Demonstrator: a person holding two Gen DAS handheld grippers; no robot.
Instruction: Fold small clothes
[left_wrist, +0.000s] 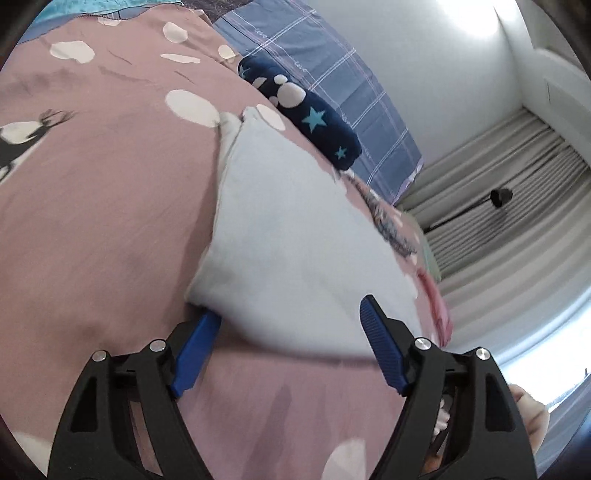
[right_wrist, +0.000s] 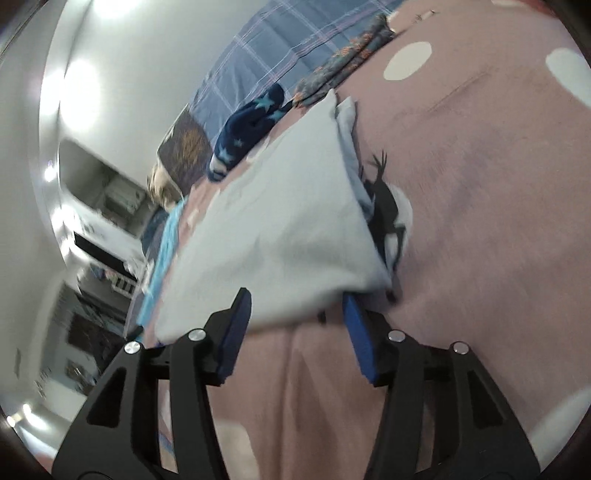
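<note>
Pale blue garment (left_wrist: 295, 236), folded to a flat wedge, lies on the pink bedspread (left_wrist: 103, 221) printed with white spots and a black deer; its near edge reaches both grippers; the left gripper (left_wrist: 291, 325) has its blue fingers spread wide, one finger (left_wrist: 197, 347) tucked under the near corner of the cloth and the other standing over the cloth's edge; in the right wrist view the same garment (right_wrist: 280, 221) lies beside the deer print (right_wrist: 384, 206); the right gripper (right_wrist: 295, 314) is likewise wide apart, with the cloth's near edge lying between and over its finger tips; a dark blue star-patterned cloth (left_wrist: 306, 110) lies beyond the garment, against a blue checked sheet (left_wrist: 332, 66); grey curtains (left_wrist: 498, 206) hang at the far side.
</note>
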